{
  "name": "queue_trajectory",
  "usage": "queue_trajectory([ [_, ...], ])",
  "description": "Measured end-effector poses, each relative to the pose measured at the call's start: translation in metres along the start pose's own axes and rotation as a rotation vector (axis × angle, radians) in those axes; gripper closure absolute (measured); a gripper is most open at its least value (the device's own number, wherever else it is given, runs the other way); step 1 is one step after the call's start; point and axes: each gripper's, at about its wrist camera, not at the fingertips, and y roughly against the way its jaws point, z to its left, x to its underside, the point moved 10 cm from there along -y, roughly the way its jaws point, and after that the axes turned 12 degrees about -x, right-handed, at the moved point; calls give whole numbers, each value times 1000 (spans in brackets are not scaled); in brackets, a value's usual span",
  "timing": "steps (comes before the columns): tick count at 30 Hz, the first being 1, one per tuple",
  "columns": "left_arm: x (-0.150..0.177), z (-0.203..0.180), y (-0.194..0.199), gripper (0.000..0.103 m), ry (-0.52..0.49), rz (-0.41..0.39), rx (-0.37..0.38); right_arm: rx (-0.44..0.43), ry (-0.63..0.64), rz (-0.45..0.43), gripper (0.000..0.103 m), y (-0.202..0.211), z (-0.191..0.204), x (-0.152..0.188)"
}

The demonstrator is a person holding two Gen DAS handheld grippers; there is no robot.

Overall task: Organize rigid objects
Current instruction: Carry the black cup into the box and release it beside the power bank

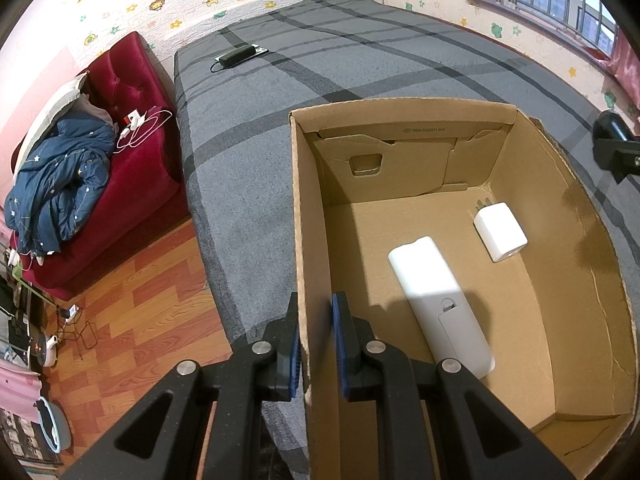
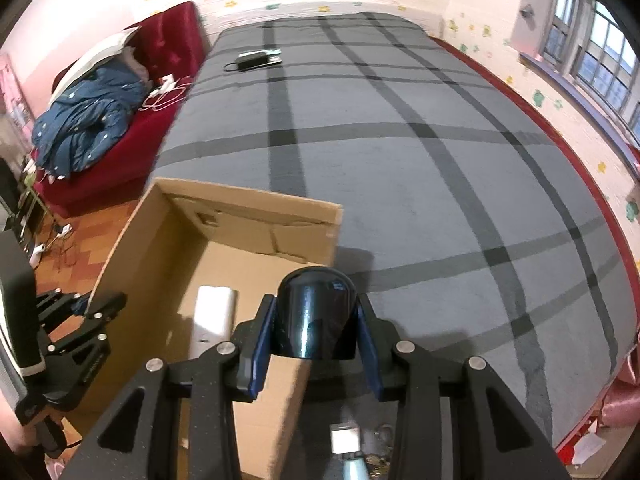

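An open cardboard box (image 1: 568,264) sits on the grey plaid bed. Inside lie a long white device (image 1: 436,296) and a white charger block (image 1: 500,230). My left gripper (image 1: 316,340) is shut on the box's left wall (image 1: 312,240), one pad on each side. My right gripper (image 2: 314,344) is shut on a glossy black cylinder (image 2: 314,312), held above the box's right wall (image 2: 264,396). The box (image 2: 160,248) and white device (image 2: 212,312) show in the right wrist view, and the cylinder shows at the left wrist view's right edge (image 1: 612,136).
A black power adapter (image 1: 236,56) lies at the bed's far end. A red sofa (image 1: 136,152) with a blue quilt (image 1: 60,184) and white cables stands left of the bed. Wood floor (image 1: 140,320) lies below. Windows line the right wall.
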Motion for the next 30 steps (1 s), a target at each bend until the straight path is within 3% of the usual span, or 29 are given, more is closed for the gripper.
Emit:
queue_trajectory([
  [17,0,-1,-1,88,2,-1,3,-95,68,111,63,-56,59,17],
  [30,1,-1,-2,88,6,-3,5,-92,36,235,63,-110,68,38],
])
